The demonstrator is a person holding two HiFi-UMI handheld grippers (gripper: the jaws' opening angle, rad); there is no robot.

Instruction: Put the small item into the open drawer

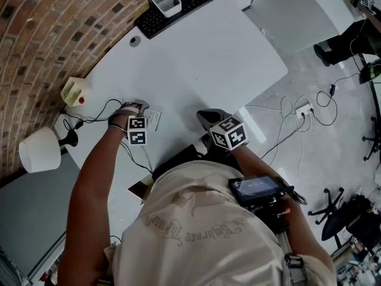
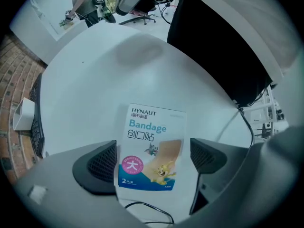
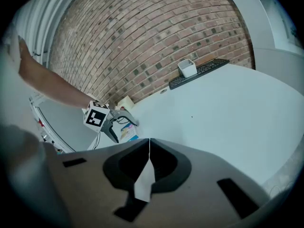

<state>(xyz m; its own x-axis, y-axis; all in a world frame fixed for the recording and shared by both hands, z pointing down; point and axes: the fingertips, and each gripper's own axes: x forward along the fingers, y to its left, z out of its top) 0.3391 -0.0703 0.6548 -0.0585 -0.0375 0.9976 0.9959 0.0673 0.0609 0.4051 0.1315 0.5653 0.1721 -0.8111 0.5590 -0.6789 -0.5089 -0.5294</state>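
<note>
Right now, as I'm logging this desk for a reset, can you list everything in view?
bandage packet: 1, white and blue, flat on the table
keyboard: 1, black, table's far edge
tray: 1, white, on the keyboard
lamp: 1, white shade, table's left end
box: 1, cream, red spot, near the lamp
cables: several, black by the lamp, white on the floor
table: 1, white, against a brick wall
left gripper: 1, grey, fingers apart beside the packet
right gripper: 1, grey, fingers together, empty
</note>
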